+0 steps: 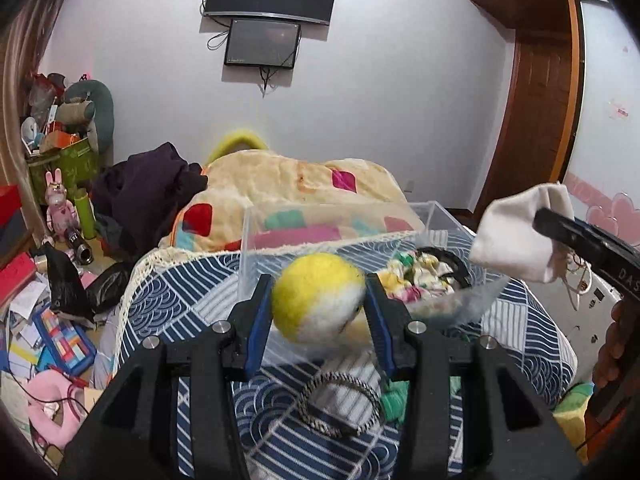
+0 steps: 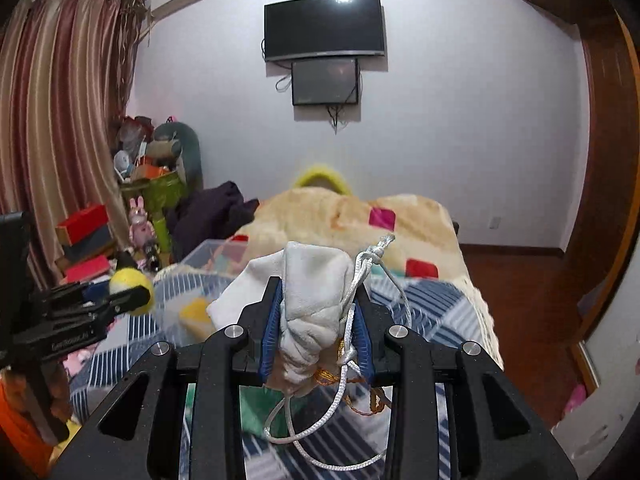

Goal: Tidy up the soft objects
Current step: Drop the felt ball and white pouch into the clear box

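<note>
My left gripper (image 1: 319, 304) is shut on a yellow and white felt ball (image 1: 318, 298), held above the bed in front of a clear plastic box (image 1: 256, 240). The ball also shows in the right wrist view (image 2: 132, 284), at the left. My right gripper (image 2: 318, 320) is shut on a white drawstring pouch (image 2: 314, 300) with white cords hanging down; the pouch shows in the left wrist view (image 1: 520, 232) at the right, above the box. A floral cloth item (image 1: 416, 276) lies in the box. A braided ring (image 1: 340, 404) and a green cloth (image 1: 394, 400) lie on the bed below my left gripper.
The bed carries a blue patterned cover (image 1: 180, 300) and a cream blanket with coloured patches (image 1: 300, 184). Dark clothes (image 1: 148, 192) lie at its left. The floor at the left is cluttered with boxes and toys (image 1: 60, 320). A wooden door (image 1: 540, 120) stands at the right.
</note>
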